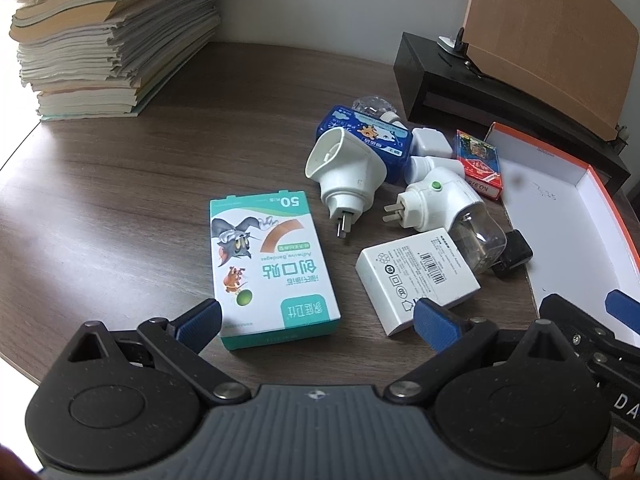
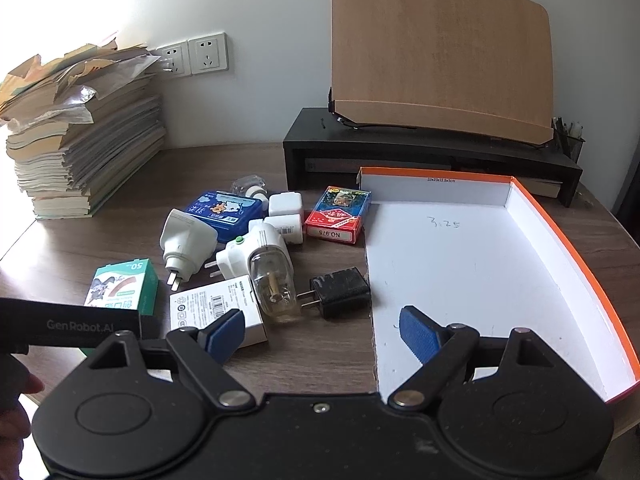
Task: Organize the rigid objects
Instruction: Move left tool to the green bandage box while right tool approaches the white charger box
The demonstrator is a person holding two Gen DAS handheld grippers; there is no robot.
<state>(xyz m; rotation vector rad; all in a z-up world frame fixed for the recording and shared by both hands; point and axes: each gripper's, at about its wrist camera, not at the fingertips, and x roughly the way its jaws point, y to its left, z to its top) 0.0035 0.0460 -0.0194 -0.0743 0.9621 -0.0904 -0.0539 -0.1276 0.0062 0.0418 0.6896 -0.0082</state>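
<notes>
1. Left gripper spread wide, straddling bandage box at 12 o'clock, likely lining up a grab.
2. Right gripper spread, empty, poised by tray at 1 o'clock, clutter at 11.

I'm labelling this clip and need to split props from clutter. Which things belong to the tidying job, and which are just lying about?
For the job:
white-lined orange cardboard tray
green-and-white bandage box
flat white adapter box
black plug adapter
red playing-card pack
blue tin
white plug-in vaporizers

Lying about:
stack of books
black desk riser
wooden board
</notes>
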